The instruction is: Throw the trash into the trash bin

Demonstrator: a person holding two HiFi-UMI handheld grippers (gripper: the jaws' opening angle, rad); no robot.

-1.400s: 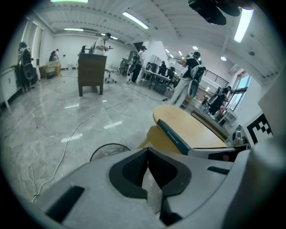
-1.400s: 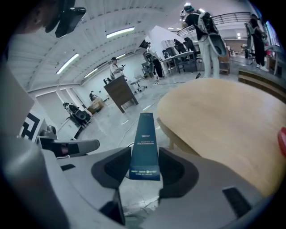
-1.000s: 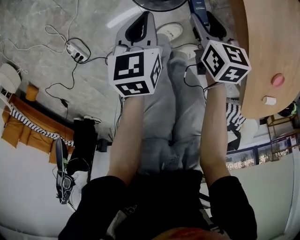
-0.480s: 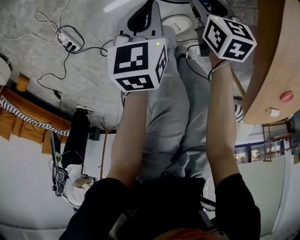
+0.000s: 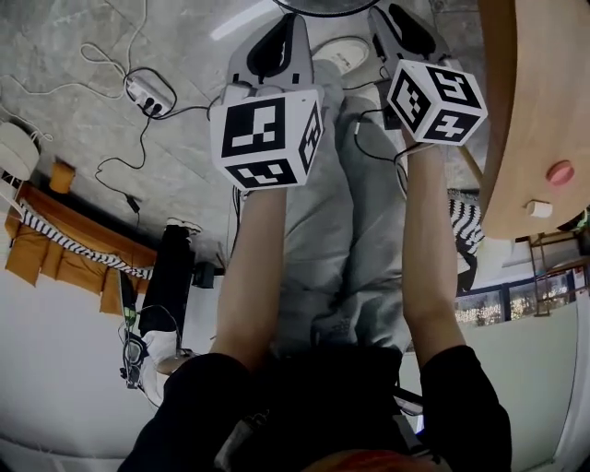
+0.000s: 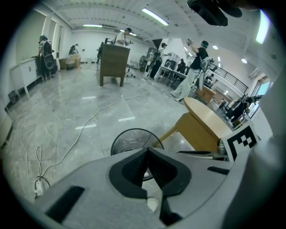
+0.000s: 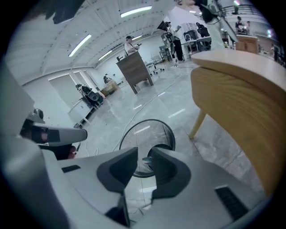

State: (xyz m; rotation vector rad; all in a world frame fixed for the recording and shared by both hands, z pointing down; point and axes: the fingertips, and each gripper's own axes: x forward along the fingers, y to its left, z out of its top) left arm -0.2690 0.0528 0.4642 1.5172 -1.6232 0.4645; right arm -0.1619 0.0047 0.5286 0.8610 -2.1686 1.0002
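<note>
The black wire-mesh trash bin (image 6: 134, 142) stands on the grey floor just ahead of both grippers; in the head view only its rim (image 5: 323, 7) shows at the top edge. My left gripper (image 6: 146, 150) (image 5: 277, 41) is shut, tips touching, with nothing in it. My right gripper (image 7: 144, 154) (image 5: 398, 26) points down at the bin (image 7: 147, 134). Its jaws are closing with a gap still between them and nothing gripped. Through that gap a small teal scrap (image 7: 146, 159) shows inside the bin.
A round wooden table (image 5: 525, 101) (image 7: 241, 85) rises at the right, bearing a pink object (image 5: 560, 172) and a small white one (image 5: 537, 209). A power strip with cables (image 5: 147, 92) lies on the floor to the left. A brown cabinet (image 6: 114, 62) and people stand far off.
The head view has swayed and come back. Both marker cubes stay over the person's legs, the right one slightly closer to the left one than before.
</note>
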